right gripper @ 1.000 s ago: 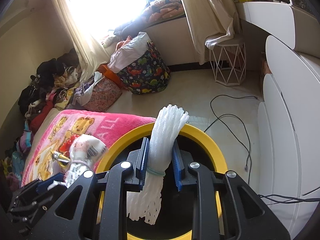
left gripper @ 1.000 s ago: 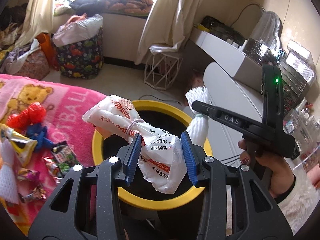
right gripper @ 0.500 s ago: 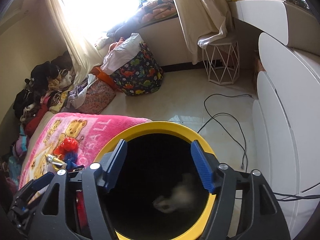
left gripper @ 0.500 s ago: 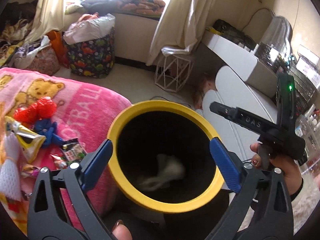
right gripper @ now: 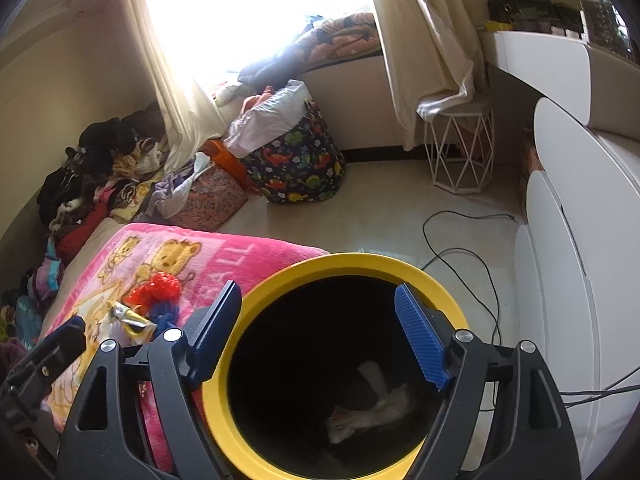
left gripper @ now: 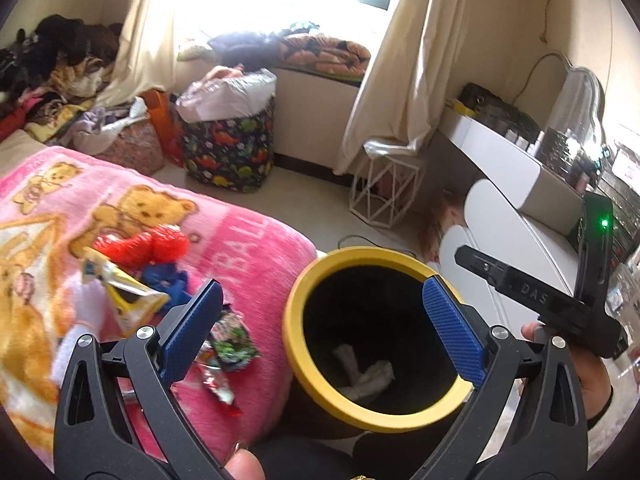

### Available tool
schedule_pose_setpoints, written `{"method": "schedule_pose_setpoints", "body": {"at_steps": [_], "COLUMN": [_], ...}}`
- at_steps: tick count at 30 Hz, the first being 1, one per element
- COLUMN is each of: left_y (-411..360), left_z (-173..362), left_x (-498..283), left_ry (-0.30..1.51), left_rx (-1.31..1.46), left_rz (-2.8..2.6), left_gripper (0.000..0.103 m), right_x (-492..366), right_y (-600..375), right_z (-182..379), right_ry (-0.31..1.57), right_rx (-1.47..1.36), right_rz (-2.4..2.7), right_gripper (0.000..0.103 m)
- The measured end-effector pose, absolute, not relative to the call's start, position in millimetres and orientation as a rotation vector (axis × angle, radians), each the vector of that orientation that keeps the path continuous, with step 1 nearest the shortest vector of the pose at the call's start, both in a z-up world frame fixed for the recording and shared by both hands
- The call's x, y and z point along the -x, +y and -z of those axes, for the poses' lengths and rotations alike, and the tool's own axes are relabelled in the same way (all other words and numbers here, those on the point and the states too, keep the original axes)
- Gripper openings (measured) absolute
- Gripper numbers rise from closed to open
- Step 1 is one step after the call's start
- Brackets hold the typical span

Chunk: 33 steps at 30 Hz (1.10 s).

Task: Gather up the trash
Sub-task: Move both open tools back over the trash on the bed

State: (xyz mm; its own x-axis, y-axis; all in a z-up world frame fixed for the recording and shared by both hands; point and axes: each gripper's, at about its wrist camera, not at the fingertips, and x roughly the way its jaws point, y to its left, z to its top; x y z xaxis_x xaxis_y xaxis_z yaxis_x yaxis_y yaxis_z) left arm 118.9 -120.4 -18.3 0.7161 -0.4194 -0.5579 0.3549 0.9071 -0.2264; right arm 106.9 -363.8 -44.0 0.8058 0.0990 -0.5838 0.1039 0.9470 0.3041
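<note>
Yellow-rimmed bin (left gripper: 308, 376) beside pink blanket (left gripper: 248, 248) strewn with wrappers (left gripper: 230, 344); both grippers' jaws wide, empty.

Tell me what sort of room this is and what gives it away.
Most likely a lived-in bedroom. A pink teddy-bear blanket covers what looks like a bed, clothes are piled along the wall by the curtained window, and a white dressing table with a mirror stands on the other side.

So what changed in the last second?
Both tongs, left and right, opened and dropped their trash, a printed bag and a foam net, into the bin; both now lie at its bottom. Wrappers on the blanket stayed put.
</note>
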Motion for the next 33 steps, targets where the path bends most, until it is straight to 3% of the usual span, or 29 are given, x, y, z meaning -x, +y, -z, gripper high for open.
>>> {"method": "schedule_pose_setpoints", "body": {"at_steps": [33], "left_y": [-32], "left_z": [-3], "left_x": [-108], "left_ry": [0.552], "left_rx": [0.190], "left_rz": [0.219], "left_gripper": [0.092], "right_x": [-106], "right_y": [-253], "right_z": [29], "right_ry": [0.620], "right_rx": [-0.163], "right_rz": [-0.234], "right_gripper": [0.084]}}
